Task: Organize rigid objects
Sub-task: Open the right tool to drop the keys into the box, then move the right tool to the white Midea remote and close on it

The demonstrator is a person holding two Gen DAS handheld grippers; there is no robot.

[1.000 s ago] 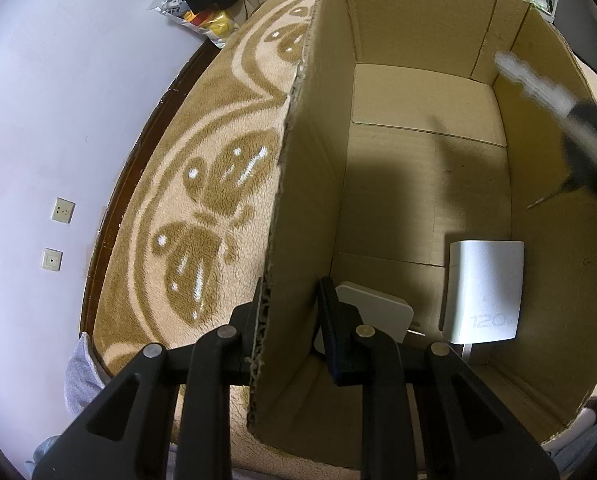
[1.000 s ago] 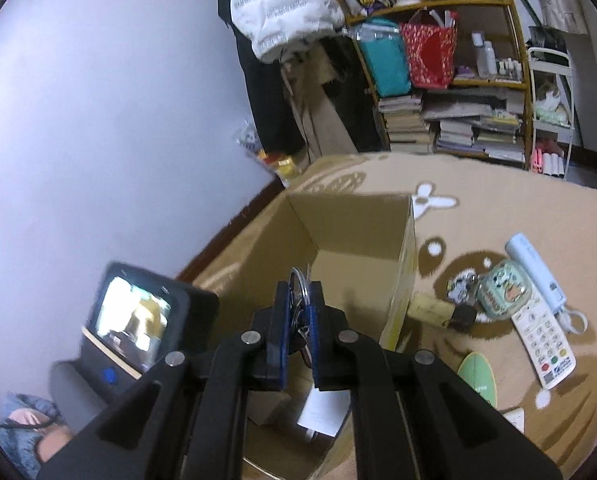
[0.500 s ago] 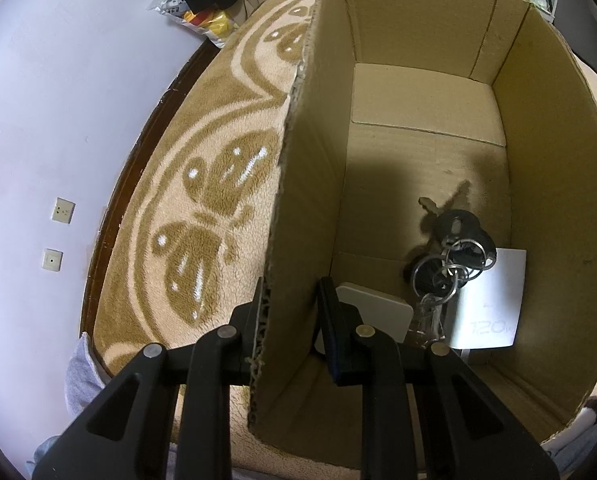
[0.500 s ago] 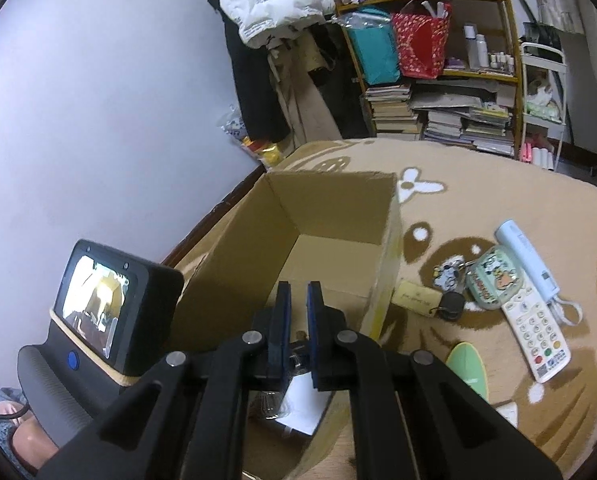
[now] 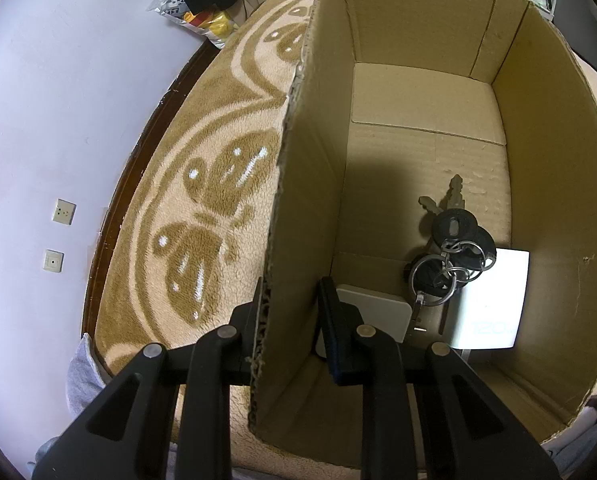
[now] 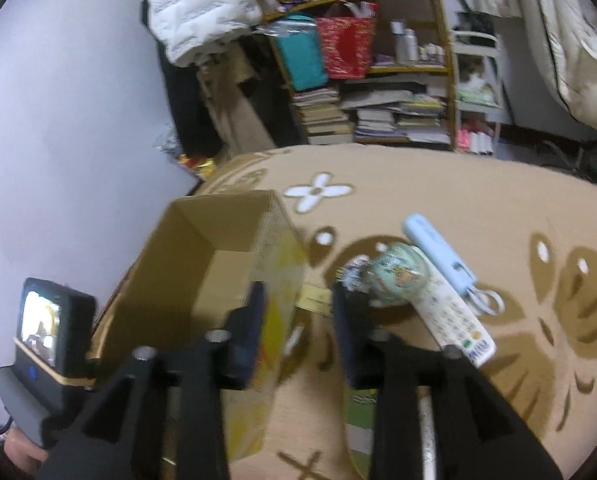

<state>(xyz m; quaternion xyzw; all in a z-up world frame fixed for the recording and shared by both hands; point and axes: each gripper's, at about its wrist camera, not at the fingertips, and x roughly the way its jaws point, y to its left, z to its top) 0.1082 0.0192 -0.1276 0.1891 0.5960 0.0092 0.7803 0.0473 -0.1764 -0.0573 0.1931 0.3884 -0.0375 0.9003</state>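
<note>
An open cardboard box [image 5: 418, 148] stands on the rug. My left gripper [image 5: 290, 320] is shut on its left wall, one finger outside and one inside. On the box floor lies a bunch of keys [image 5: 450, 256] on rings. It rests partly on a flat white pack [image 5: 494, 304], with a small white block [image 5: 374, 312] beside them. In the right wrist view my right gripper [image 6: 298, 320] is open and holds nothing. It hovers over the box's [image 6: 202, 264] right wall.
On the rug right of the box lie a white remote [image 6: 454, 320], a pale blue device [image 6: 438, 256], a round patterned tin [image 6: 398, 276], a yellow tag [image 6: 316, 300] and a green item [image 6: 358, 408]. Cluttered shelves [image 6: 378, 80] stand behind; a wall [image 5: 58, 120] runs along the left.
The keys left my right gripper and now lie in the box. My right gripper has opened and swung right, away from the box's inside. The left gripper has held still.
</note>
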